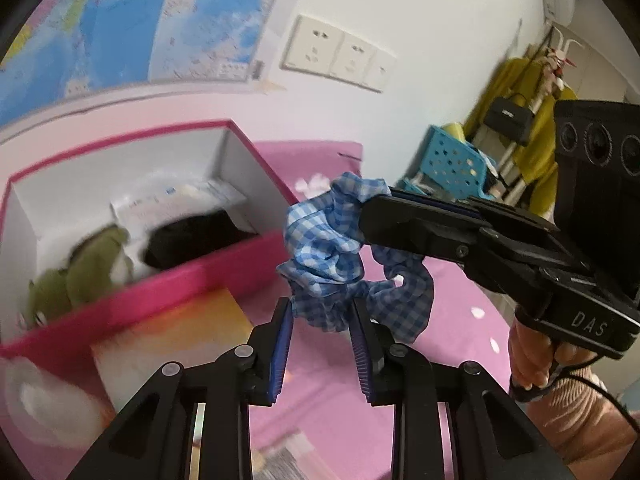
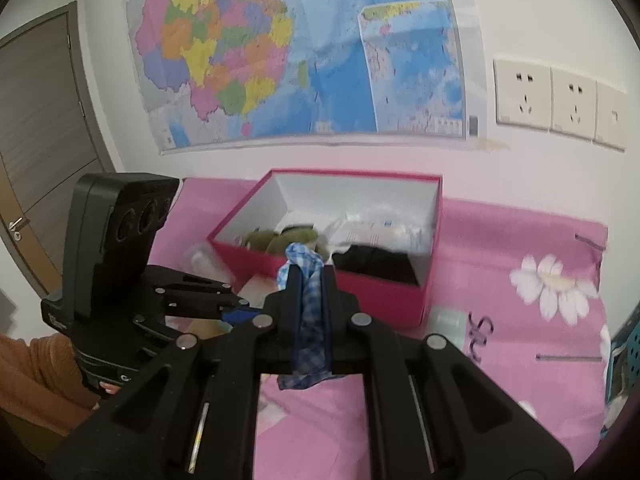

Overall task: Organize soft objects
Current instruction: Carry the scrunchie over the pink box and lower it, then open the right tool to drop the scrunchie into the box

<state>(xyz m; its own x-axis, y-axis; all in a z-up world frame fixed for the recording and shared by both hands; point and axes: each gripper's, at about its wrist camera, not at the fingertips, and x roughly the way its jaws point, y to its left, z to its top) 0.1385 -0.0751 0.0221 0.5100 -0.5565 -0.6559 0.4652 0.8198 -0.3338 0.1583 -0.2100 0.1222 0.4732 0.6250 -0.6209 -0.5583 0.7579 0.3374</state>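
A blue checked scrunchie point(image 1: 320, 248) hangs in the air above the pink flowered sheet point(image 1: 452, 320). My right gripper point(image 1: 372, 208) comes in from the right and is shut on its upper fold; the right wrist view shows the fabric point(image 2: 310, 300) pinched between the fingers of that gripper point(image 2: 308, 270). My left gripper point(image 1: 320, 312) has the scrunchie's lower loop between its blue pads, which touch the cloth on both sides. To the left stands an open pink box point(image 1: 200, 276) holding a green plush point(image 1: 80, 264), a black cloth point(image 1: 192, 240) and white packets point(image 1: 160, 204).
An orange and white card point(image 1: 172, 332) lies in front of the box, with a white soft thing point(image 1: 40, 400) at the lower left. A blue perforated basket point(image 1: 452, 160) and a rack with a yellow garment point(image 1: 520, 100) stand at the far right. A map point(image 2: 300, 60) hangs on the wall.
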